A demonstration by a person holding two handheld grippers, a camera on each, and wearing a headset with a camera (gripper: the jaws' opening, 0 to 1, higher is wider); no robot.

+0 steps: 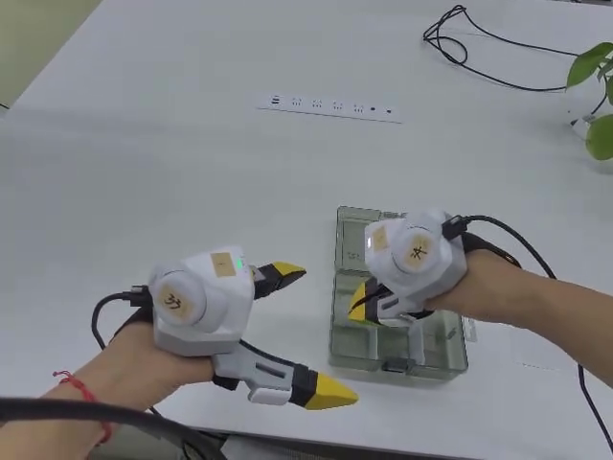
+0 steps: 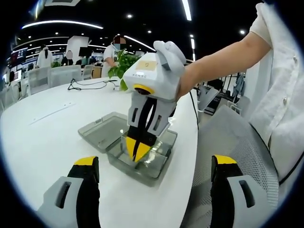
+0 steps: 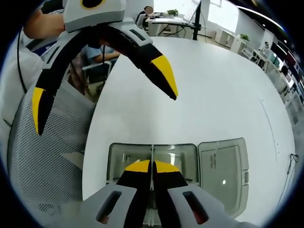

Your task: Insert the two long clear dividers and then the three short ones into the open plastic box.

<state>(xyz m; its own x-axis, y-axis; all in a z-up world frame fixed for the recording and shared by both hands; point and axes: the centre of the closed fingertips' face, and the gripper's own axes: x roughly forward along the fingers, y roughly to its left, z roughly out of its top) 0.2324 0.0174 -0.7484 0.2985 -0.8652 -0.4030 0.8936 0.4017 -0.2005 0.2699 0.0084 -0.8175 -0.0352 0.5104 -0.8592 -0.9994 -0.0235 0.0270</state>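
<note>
Yellow-tipped right gripper (image 3: pixel 152 164) pinches a thin clear divider (image 3: pixel 152 151) (seen edge-on) inside the rectangular see-through plastic box (image 3: pixel 116 161); left gripper (image 1: pixel 321 331) gapes wide, holding nothing.

Clear grey-green box (image 1: pixel 350 345), white left gripper (image 1: pixel 321 331) and right gripper (image 1: pixel 359 309), yellow-tipped black jaws, white table (image 1: pixel 144 163), green plant (image 1: pixel 600 96).

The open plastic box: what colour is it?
The clear plastic box looks faintly grey-green; head view shows it best.
</note>
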